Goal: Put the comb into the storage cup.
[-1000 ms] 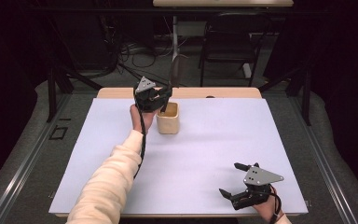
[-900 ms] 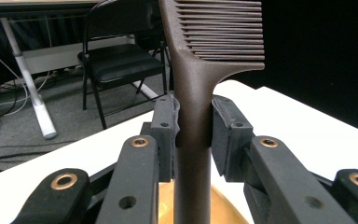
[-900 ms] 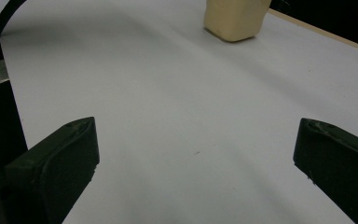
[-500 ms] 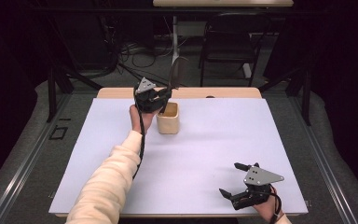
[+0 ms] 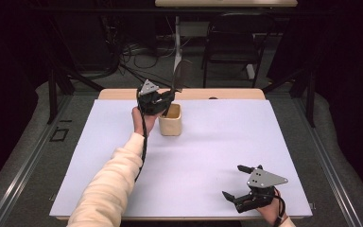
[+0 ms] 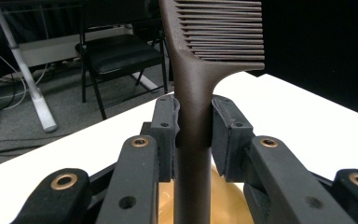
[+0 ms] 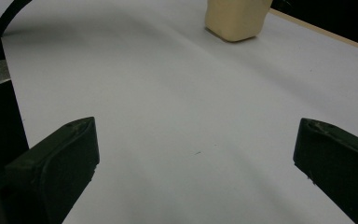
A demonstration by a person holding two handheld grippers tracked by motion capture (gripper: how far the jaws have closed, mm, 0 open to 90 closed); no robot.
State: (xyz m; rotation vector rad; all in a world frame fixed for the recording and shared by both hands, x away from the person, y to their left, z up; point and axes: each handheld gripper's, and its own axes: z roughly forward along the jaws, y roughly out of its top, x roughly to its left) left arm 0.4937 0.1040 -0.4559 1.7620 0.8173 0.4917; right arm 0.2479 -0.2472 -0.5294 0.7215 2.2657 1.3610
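Observation:
My left gripper (image 5: 166, 97) is shut on the handle of a dark brown comb (image 5: 182, 75), which stands upright with its teeth high above a tan cup (image 5: 171, 121) at the back of the white table. In the left gripper view the pads (image 6: 226, 135) clamp the comb (image 6: 193, 116) handle, whose lower end reaches down over the cup's (image 6: 223, 205) opening. My right gripper (image 5: 241, 182) rests open near the table's front right edge, with nothing between its jaws. The right gripper view shows the cup (image 7: 235, 18) far off, beyond the wide-apart jaws.
A white sheet (image 5: 217, 142) covers the table, with a strip of wood showing at its far edge. A black folding chair (image 5: 231, 42) and a desk leg with cables stand on the floor behind the table. A cable trails from the left gripper along the sleeve.

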